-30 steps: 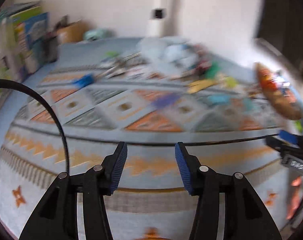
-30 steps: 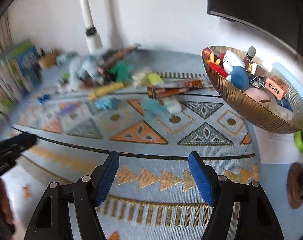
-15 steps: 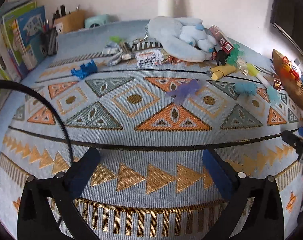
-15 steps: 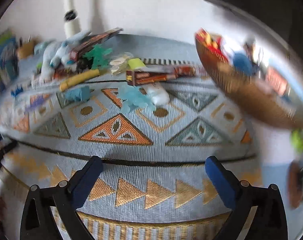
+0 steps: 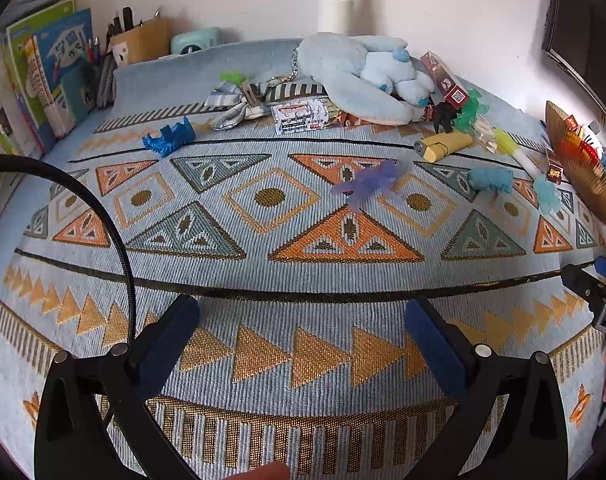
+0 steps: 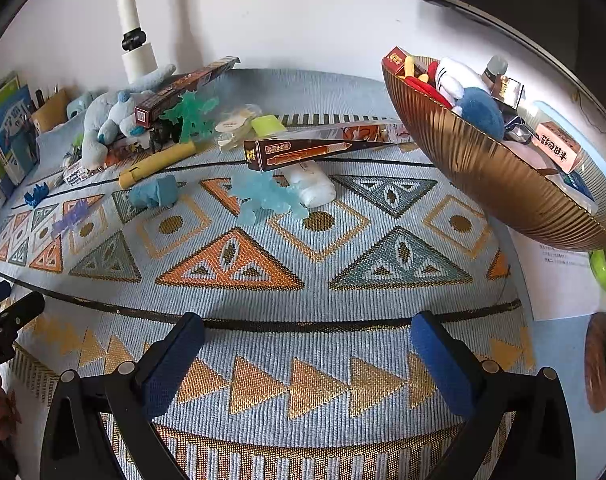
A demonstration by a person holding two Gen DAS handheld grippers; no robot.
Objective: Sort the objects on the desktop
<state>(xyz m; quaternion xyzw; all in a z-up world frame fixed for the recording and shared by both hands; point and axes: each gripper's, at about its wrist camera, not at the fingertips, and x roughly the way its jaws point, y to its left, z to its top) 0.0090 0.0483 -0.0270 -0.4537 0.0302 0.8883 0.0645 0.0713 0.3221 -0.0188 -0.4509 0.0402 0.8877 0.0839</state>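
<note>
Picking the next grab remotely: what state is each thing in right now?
Left gripper: open, empty, jaws just opened.
Right gripper: open, empty, jaws just opened.
Gold bowl: heaped with items.
Pen box: closed, lying flat.
Plush rabbit: lying on its side.
Yellow tube: lying flat.
Pen holder: upright, pens in it.

Small toys lay scattered on the patterned cloth: a blue plush rabbit [image 5: 367, 76] at the back, a purple figure [image 5: 369, 184] mid-cloth, a yellow tube [image 5: 443, 146], and a gold bowl [image 6: 499, 176] already full.
</note>
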